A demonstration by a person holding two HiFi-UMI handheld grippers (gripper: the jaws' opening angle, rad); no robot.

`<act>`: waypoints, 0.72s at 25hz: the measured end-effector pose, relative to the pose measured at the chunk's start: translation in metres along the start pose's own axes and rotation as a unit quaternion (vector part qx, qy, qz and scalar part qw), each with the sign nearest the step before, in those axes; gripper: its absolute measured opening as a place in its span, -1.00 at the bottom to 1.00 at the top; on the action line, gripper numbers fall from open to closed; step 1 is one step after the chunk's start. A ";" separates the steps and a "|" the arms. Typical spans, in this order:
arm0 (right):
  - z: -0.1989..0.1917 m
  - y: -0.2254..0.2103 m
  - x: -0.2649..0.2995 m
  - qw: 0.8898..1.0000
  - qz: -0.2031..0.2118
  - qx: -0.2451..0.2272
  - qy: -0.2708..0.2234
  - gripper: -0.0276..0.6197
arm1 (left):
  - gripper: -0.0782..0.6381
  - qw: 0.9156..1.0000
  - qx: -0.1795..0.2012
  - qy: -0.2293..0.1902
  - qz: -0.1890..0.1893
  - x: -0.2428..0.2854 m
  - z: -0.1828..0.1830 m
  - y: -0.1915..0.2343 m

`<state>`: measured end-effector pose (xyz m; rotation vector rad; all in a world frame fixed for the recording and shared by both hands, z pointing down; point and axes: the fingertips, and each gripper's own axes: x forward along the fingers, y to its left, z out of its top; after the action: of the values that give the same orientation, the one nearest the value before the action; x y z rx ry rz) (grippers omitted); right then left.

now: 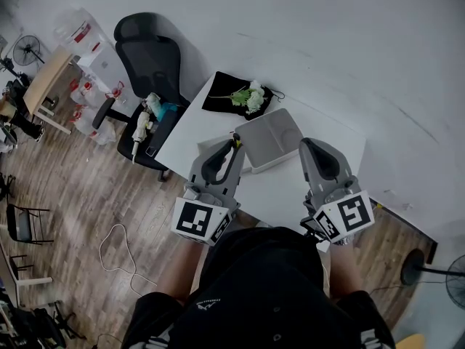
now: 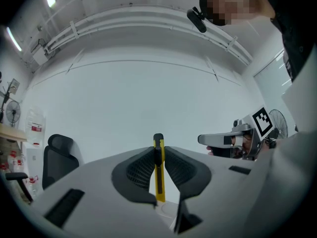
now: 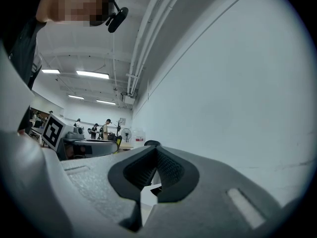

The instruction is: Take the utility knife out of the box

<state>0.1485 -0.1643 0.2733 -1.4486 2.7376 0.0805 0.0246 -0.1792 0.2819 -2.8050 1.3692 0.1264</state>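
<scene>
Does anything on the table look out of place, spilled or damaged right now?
Nothing stands out. The box sits open on the table, the left gripper grips the yellow utility knife, and the flowers lie on their black cloth.

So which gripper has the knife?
The left gripper: the yellow utility knife is clamped between its fingers. The right gripper is shut with nothing in it.

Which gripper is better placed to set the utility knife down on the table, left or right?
Left, most likely. The left gripper has its jaws shut on the yellow utility knife, beside the box and over the table. The right gripper has its jaws together, with nothing between them.
</scene>
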 end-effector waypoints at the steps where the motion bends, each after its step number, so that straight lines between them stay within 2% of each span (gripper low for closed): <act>1: 0.000 0.001 0.000 1.000 0.001 -0.001 0.001 -0.91 | -0.61 1.000 0.000 0.001 0.000 0.000 -0.001 0.000; 18: -0.004 0.002 -0.001 1.000 0.006 -0.001 0.006 -0.91 | -0.61 1.000 -0.002 0.005 0.002 -0.002 -0.006 -0.002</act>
<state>0.1472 -0.1624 0.2775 -1.4394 2.7564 0.0742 0.0251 -0.1767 0.2876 -2.8108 1.3785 0.1159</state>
